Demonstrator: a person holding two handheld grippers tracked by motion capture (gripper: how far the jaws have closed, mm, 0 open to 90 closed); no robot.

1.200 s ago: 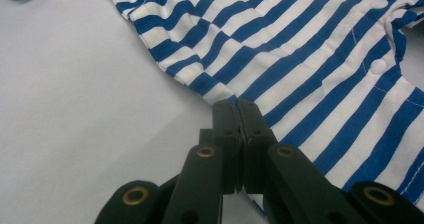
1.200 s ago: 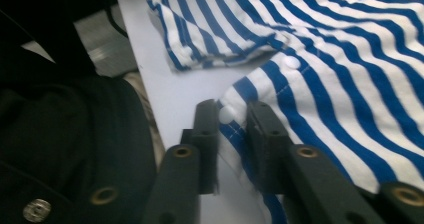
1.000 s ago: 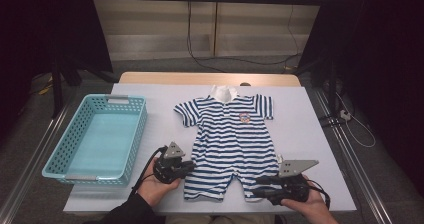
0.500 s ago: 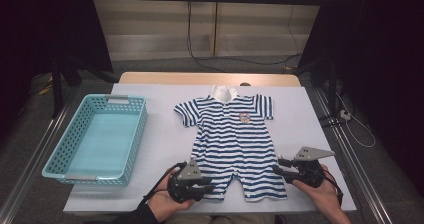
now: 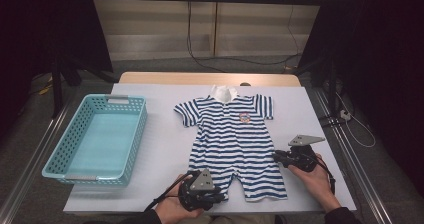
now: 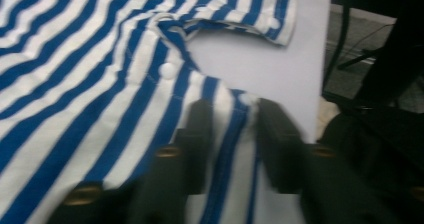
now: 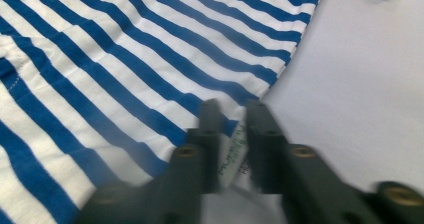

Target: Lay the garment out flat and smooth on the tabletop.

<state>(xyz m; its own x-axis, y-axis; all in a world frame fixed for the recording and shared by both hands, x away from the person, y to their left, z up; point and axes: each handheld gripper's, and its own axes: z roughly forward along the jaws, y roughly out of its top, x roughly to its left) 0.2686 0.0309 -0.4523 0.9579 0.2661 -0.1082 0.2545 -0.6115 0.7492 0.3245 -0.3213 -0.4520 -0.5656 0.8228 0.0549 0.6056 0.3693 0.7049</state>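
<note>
With both hands shifted since a second ago, left claw clamps the striped romper's 6 o'clock leg hem, right claw just closed on its 3 o'clock side-seam label: ready to fold.

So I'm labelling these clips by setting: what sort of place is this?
Probably a lab or recording room, not a home: a plain table under a white sheet, black curtains at both sides, and cables trailing over the grey floor.

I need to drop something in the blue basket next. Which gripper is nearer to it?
Left. The left gripper sits at the romper's lower leg hem, on the side toward the basket. The right gripper is at the romper's far side edge.
</note>
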